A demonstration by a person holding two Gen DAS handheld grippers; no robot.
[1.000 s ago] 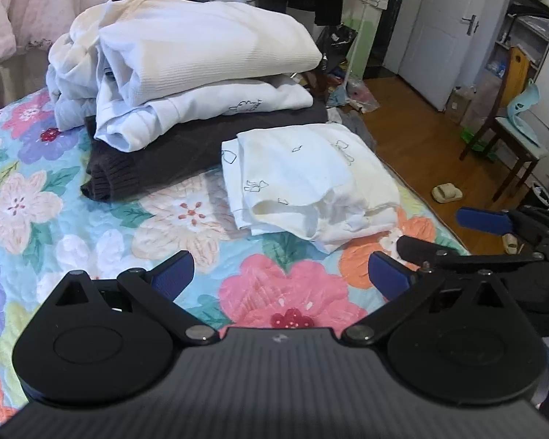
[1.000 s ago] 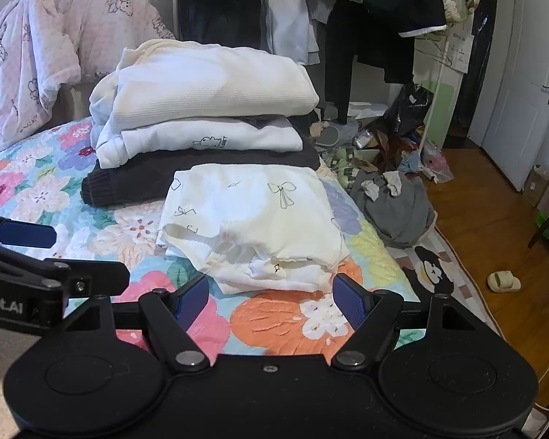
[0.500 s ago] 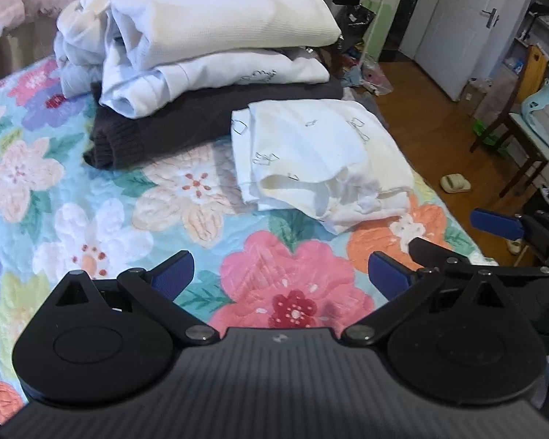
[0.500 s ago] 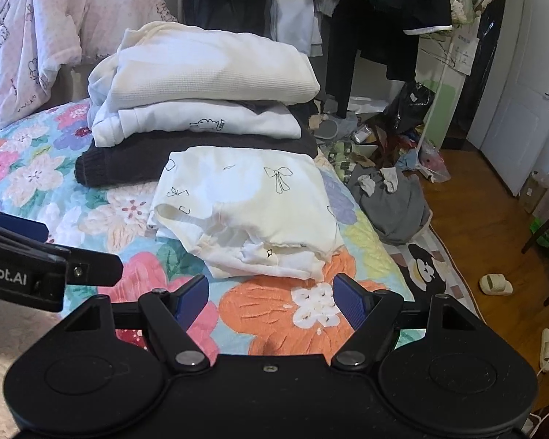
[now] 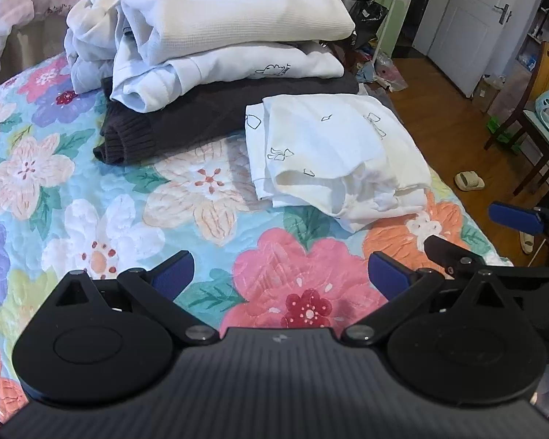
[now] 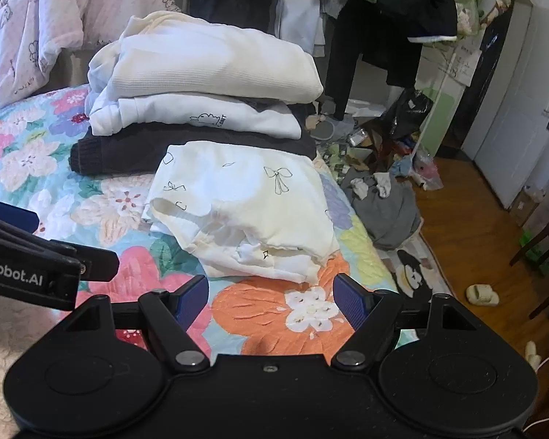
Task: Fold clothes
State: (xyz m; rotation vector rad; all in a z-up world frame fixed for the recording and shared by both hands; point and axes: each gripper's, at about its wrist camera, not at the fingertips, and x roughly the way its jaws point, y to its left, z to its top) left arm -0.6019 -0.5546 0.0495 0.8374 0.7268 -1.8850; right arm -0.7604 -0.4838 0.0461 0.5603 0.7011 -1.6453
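Clothes everywhere on this bed, basically. The folded cream garment with little bow doodles sits on the floral bedspread, right up against the near side of a stack of folded clothes. That stack goes dark brown knit sweater on the bottom, a white top with a small drawing in the middle, and a cream waffle-knit piece on top.

Left gripper hovers over the pink flower print, fingers spread wide, nothing between them. Right gripper is near the cream garment's front edge, jaws also wide apart and empty, not touching the fabric. Each gripper pokes into the other's view from the side.

Off the right side of the bed there's a grey heap of clothes on the wooden floor, plus a slipper and a white door further back.
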